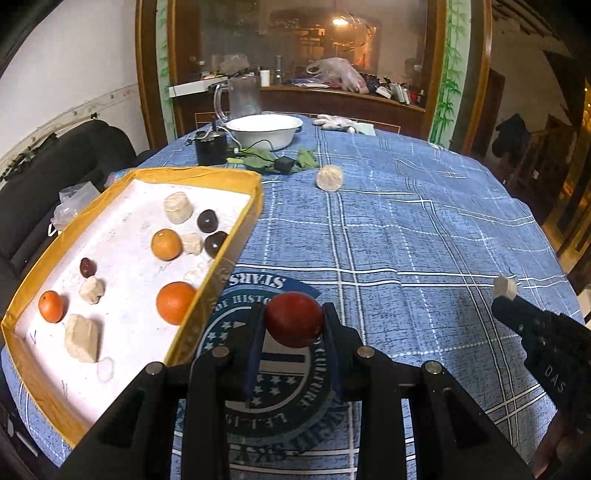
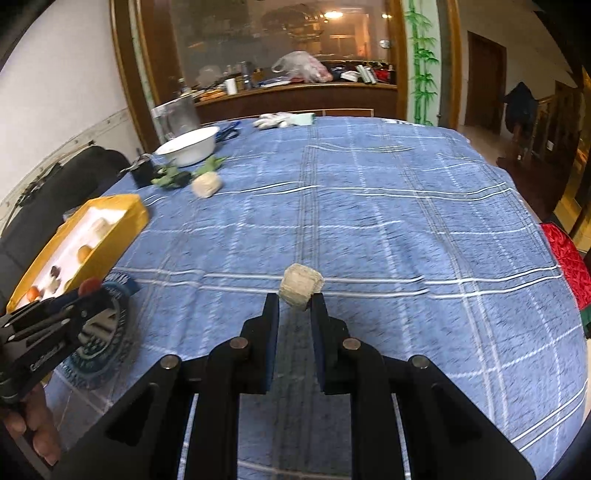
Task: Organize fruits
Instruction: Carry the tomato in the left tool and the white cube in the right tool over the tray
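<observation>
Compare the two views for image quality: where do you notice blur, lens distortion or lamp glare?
Left wrist: sharp; the red fruit is crisp, the tablecloth lines bow from the fisheye, and a ceiling lamp glares warm. Right wrist: the pale chunk and the cloth look smeared, with dark corners.

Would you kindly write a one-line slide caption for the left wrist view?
Left gripper carries a red fruit beside the yellow tray of sorted fruit.
</observation>
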Motion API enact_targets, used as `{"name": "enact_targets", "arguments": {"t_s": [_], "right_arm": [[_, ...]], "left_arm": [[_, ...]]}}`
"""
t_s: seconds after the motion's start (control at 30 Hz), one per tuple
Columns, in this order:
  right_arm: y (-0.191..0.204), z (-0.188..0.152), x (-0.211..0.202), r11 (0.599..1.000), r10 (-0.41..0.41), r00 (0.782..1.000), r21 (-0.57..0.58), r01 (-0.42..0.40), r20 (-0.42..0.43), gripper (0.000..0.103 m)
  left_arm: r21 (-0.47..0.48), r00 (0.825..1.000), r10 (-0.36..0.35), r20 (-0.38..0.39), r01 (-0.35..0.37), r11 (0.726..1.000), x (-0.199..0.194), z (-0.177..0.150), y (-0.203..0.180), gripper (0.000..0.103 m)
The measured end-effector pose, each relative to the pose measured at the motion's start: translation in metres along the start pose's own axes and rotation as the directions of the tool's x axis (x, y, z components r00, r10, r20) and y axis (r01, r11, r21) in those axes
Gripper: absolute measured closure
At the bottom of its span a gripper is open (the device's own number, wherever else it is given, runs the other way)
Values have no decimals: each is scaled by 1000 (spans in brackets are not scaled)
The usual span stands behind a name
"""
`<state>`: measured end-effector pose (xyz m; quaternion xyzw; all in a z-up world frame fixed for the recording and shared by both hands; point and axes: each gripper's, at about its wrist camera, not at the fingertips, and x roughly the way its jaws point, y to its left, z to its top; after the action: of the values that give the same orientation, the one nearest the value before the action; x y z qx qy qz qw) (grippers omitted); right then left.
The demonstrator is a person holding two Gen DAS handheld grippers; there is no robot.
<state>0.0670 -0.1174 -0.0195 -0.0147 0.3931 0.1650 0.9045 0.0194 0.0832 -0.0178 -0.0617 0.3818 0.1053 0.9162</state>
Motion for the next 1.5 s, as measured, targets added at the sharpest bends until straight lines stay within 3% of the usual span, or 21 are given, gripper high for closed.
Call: {"name": "enact_targets", "arguments": {"t_s": [0.33,1.5], "right_arm": [[25,-13,-6,999,45,999,-30,-45,2,84],[32,-17,-21,996,89,995,-34,-88,39,84]], "left_arm": [[-9,1000,30,-3,-30,1000,1,-3,6,73],[-32,999,48,-2,-48,998,-10,-10,18,73]]}}
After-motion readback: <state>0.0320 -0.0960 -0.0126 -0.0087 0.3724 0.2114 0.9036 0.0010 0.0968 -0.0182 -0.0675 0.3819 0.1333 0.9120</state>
